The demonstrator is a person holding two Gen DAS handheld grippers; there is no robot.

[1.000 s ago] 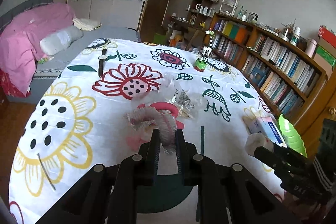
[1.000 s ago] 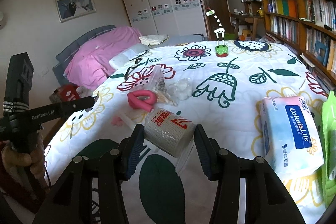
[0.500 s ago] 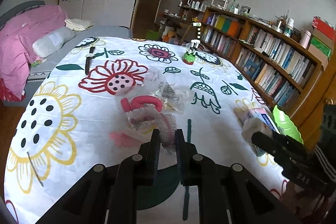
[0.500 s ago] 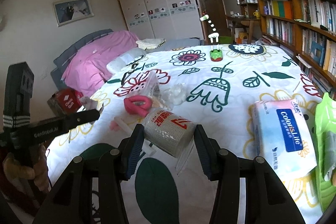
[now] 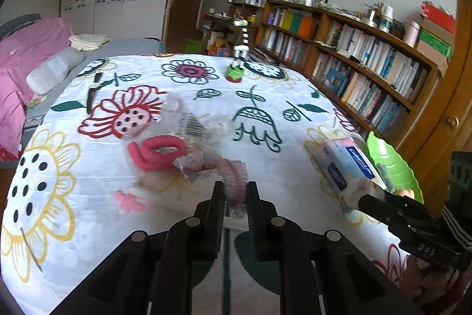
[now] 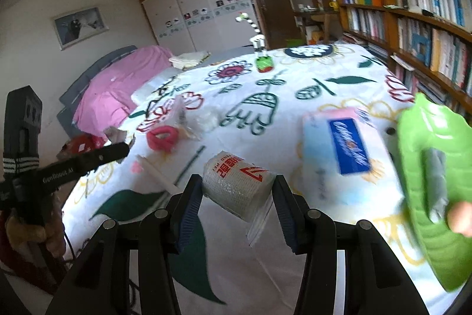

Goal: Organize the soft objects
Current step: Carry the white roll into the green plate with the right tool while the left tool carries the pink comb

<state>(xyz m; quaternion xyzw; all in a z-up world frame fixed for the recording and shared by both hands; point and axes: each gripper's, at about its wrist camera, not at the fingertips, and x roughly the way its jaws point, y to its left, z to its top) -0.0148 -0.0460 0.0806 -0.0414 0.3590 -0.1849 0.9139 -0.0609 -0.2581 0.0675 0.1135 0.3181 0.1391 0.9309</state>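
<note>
In the left wrist view, the left gripper [image 5: 234,197] pinches a frilly pink-edged plastic cap [image 5: 224,170] between nearly closed fingers, and it has carried the crinkly thing sideways, so the green tray [image 5: 392,164] now sits nearer at the right than a second ago. The pink foam curler [image 5: 156,152] lies on the quilted flowered worktop [image 5: 88,197], left of the tray. In the right wrist view, the right gripper [image 6: 237,197] clamps a white mesh-wrapped roll [image 6: 239,185]; the tray's glossy leaf shape [image 6: 433,167] has swung close beside it, so a drop-off looks near.
</note>
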